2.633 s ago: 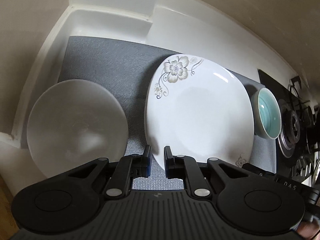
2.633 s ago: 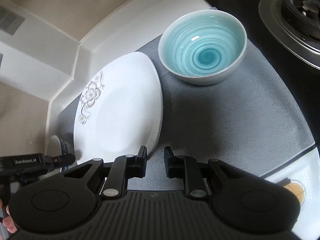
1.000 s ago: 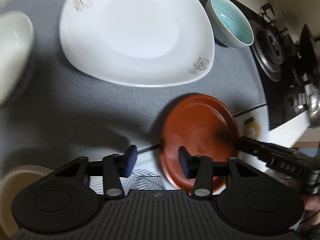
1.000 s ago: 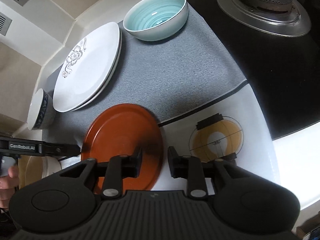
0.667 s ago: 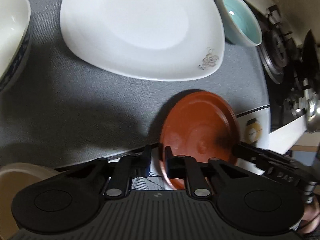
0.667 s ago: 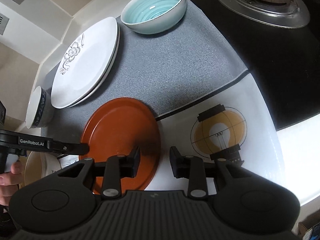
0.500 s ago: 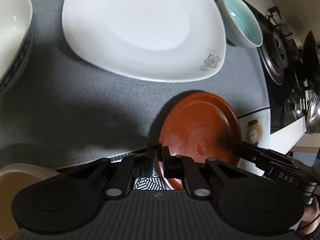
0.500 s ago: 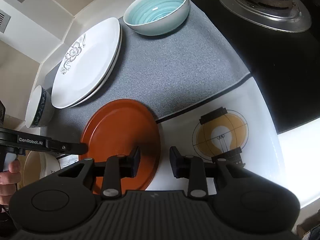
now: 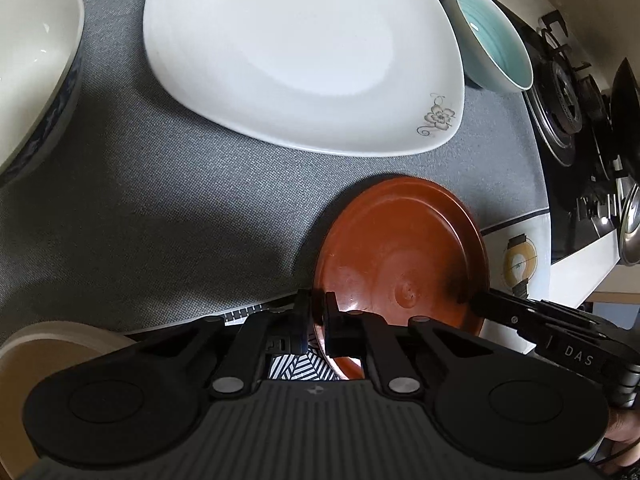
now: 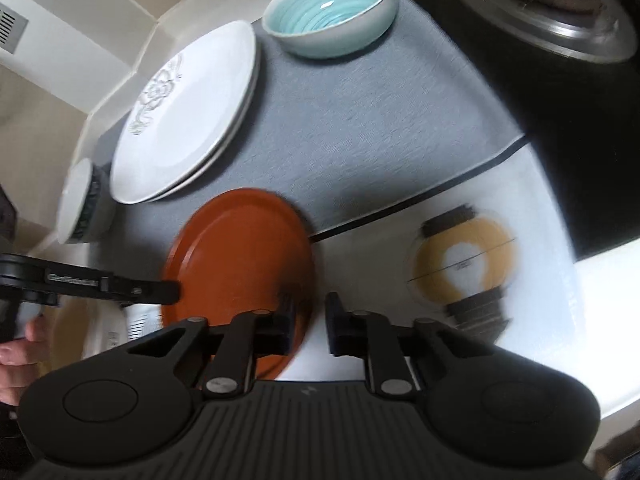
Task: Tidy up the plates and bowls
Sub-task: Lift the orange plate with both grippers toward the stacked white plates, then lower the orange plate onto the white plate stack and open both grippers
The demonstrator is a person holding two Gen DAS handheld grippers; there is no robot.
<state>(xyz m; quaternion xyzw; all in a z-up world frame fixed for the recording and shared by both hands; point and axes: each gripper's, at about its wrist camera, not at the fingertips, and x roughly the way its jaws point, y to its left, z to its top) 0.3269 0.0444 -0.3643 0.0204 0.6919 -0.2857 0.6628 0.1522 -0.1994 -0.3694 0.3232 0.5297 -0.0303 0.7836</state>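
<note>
A red-brown plate [image 9: 400, 256] [image 10: 240, 256] lies half on the grey mat [image 9: 160, 200], half on a white printed mat. My left gripper [image 9: 319, 308] is shut on its near left rim; in the right wrist view its fingertips [image 10: 172, 282] reach that rim from the left. My right gripper [image 10: 311, 316] straddles the plate's right rim. Its jaws are closing, and a gap still shows beside the rim. Further back sit stacked white flower plates [image 9: 304, 56] [image 10: 188, 120] and a teal bowl [image 9: 496, 36] [image 10: 332, 8].
A white bowl with a blue pattern [image 9: 32, 68] [image 10: 80, 204] stands at the left, a beige dish [image 9: 52, 344] at the near left. The black gas stove [image 9: 568, 92] [image 10: 548, 20] borders the right. A person's hand [image 10: 20, 344] holds the left gripper.
Both grippers came from the white plates to the red-brown plate. The left jaws went from wide open to shut on its rim. The right jaws have narrowed around the other rim.
</note>
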